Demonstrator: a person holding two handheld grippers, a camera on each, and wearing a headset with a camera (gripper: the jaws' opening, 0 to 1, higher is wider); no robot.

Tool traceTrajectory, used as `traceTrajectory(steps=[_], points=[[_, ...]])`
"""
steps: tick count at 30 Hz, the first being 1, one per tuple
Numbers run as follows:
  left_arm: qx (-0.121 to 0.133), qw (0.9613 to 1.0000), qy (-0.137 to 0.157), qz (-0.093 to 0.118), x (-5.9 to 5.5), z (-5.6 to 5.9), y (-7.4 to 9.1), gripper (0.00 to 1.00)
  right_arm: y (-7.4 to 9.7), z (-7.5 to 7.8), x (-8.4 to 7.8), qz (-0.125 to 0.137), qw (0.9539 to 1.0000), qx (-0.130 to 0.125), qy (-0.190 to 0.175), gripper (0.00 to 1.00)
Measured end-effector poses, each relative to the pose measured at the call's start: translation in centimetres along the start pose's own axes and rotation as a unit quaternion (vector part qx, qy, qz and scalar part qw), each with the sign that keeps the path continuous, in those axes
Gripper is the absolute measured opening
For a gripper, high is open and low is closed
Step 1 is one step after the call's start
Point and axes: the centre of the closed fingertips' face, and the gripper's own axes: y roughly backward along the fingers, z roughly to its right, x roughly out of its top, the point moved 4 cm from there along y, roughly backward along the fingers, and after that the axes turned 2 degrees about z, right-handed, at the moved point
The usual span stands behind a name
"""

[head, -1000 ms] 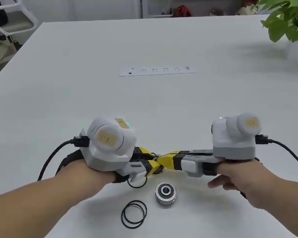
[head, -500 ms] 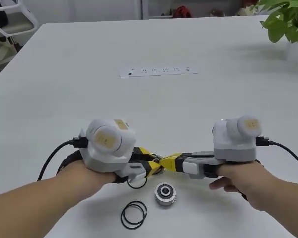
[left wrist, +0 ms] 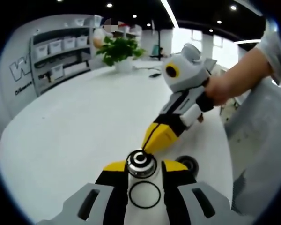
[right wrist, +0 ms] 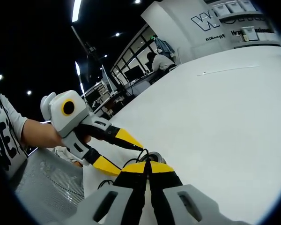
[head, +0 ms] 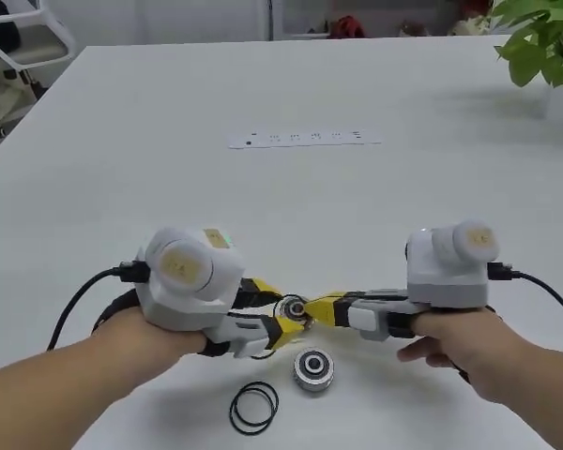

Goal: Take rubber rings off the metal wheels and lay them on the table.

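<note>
My left gripper is shut on a small metal wheel, held just above the table; in the left gripper view the wheel sits between the yellow jaw tips. My right gripper comes in from the right, its jaws pressed together at the wheel's rim, pinching a thin black rubber ring. A second metal wheel stands on the table below the grippers. Two loose rubber rings lie overlapped near the front edge, and another ring lies under the left gripper.
A white power strip lies across the middle of the white table. A green plant stands at the far right corner. An office chair is beyond the table's far left edge.
My left gripper has shifted a little left and rolled, and the held wheel now shows between the two grippers' tips. The right gripper has stayed in place at the wheel.
</note>
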Motion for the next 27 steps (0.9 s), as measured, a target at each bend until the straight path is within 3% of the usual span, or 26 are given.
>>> traceTrajectory(steps=[13, 27], points=[[0.011, 0.9995, 0.009, 0.028, 1.0, 0.0, 2.5, 0.39, 0.2, -0.3, 0.5, 0.006, 1.0, 0.004, -0.001, 0.0], [0.026, 0.9987, 0.02, 0.038, 0.5, -0.5, 5.7, 0.46, 0.1, -1.1, 0.7, 0.01, 0.9998, 0.014, -0.01, 0.0]])
